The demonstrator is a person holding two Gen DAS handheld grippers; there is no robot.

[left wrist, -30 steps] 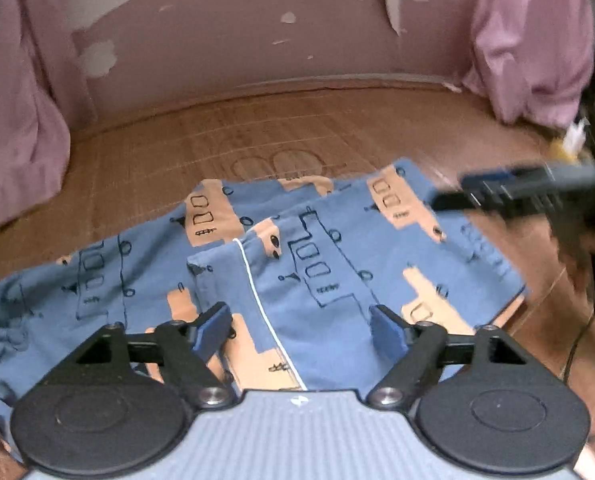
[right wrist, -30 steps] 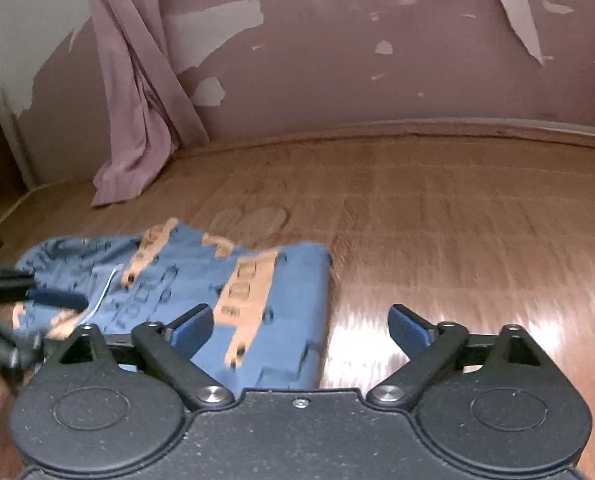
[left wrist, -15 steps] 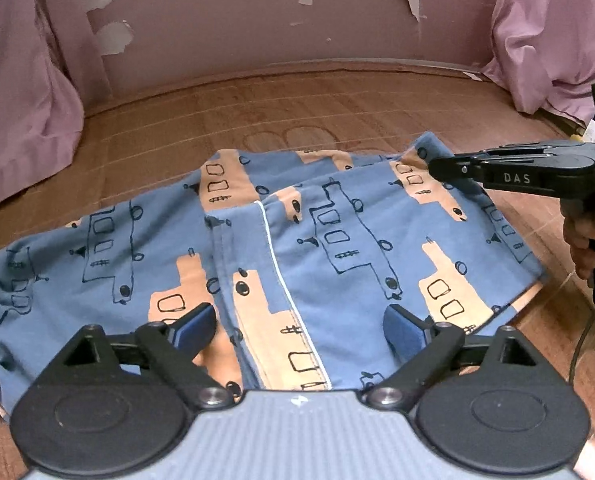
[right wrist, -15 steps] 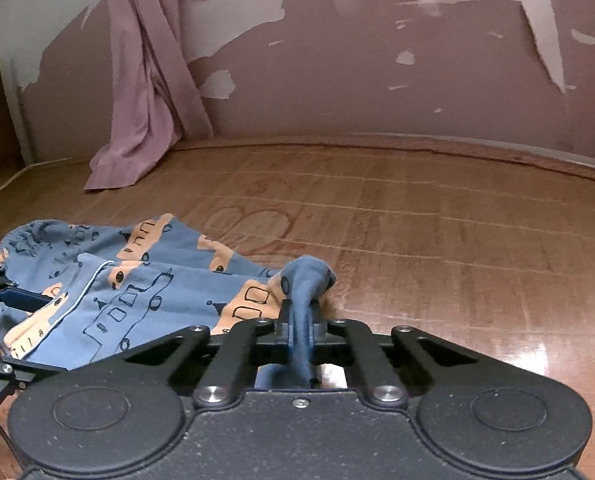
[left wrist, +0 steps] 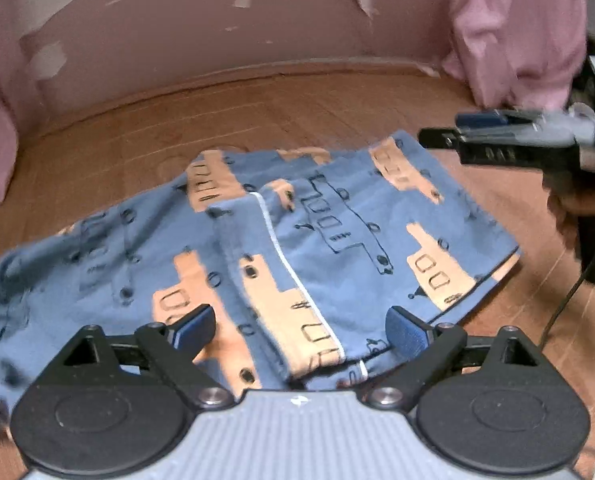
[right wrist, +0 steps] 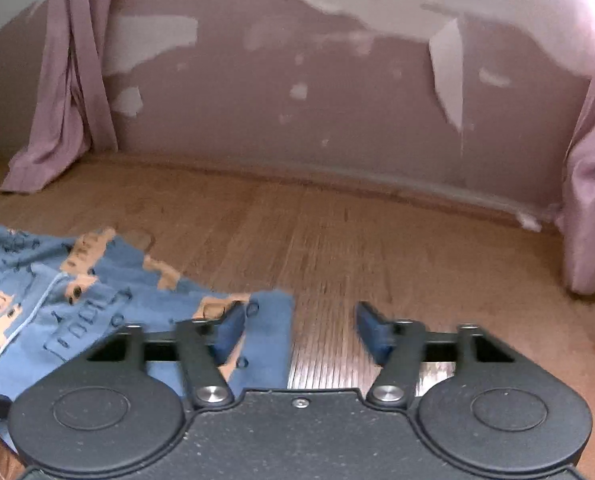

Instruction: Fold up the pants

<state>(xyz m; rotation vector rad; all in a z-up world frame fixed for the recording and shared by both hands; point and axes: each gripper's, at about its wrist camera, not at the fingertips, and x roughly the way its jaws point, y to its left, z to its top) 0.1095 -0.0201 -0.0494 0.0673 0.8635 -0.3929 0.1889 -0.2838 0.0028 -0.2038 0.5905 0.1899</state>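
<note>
- Blue patterned pants (left wrist: pixel 337 236) lie folded on the wooden floor (right wrist: pixel 337 240), beneath both tools.
- Left tool (left wrist: pixel 299 330) hovers wide open above them.
- Right tool (right wrist: pixel 297 330) hovers wide open, holding nothing, over their edge.

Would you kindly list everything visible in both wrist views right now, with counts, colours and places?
pants: one, blue with orange and black print and a white stripe, partly folded on the floor.
floor: one, brown wood, under the pants.
wall: one, mauve with peeled white patches, behind the floor.
curtains: two, pink, hanging at the left and right ends of the wall, down to the floor.
cable: one, black, trailing from the right hand-held gripper.
left hand-held gripper: one, black with blue pads, open above the pants' near edge.
right hand-held gripper: one, black with blue pads, open over the pants' right edge.
hand: one, holding the right hand-held gripper.
</note>
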